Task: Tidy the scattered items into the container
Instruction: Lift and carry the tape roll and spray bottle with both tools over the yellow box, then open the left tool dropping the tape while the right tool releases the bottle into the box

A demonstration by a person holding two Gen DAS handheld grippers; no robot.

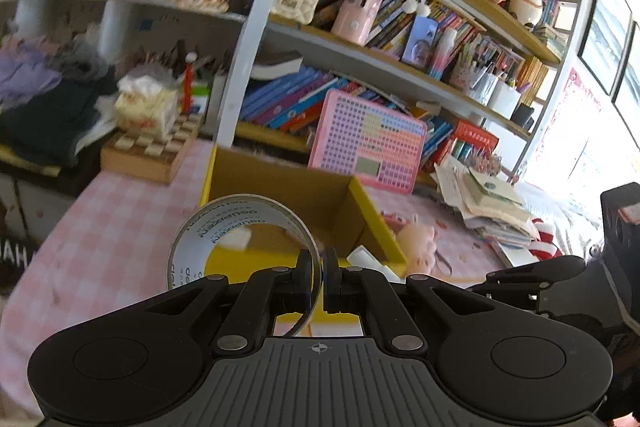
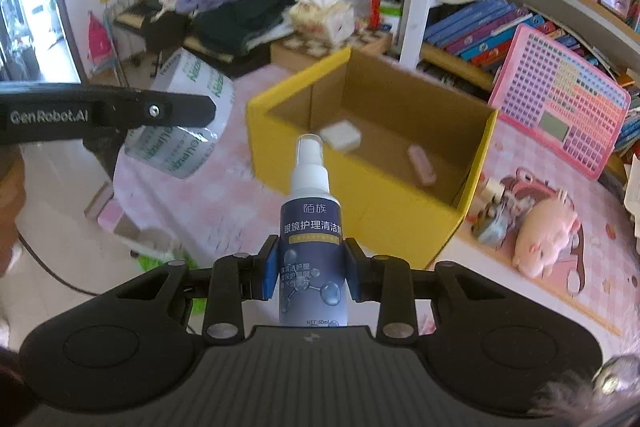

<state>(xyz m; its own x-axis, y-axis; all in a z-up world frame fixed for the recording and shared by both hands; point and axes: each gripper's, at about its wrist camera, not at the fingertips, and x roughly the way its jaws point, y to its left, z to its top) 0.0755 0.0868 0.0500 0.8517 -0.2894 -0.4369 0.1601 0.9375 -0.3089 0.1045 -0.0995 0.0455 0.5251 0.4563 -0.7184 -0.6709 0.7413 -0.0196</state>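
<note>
Between the right gripper's [image 2: 311,273] closed fingers stands a spray bottle [image 2: 310,227], while the left gripper's [image 1: 319,277] fingers pinch the tape roll's [image 1: 244,239] wall, both carried toward the yellow box [image 2: 372,187] just ahead, probably for dropping in.

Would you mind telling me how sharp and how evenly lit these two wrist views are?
Left wrist view: the left gripper and its tape roll are sharp, the shelves beyond smear with blur, and the right edge burns out white. Right wrist view: the spray bottle in the right gripper reads crisply, the yellow box is soft, and the fisheye bends the shelf lines.
</note>
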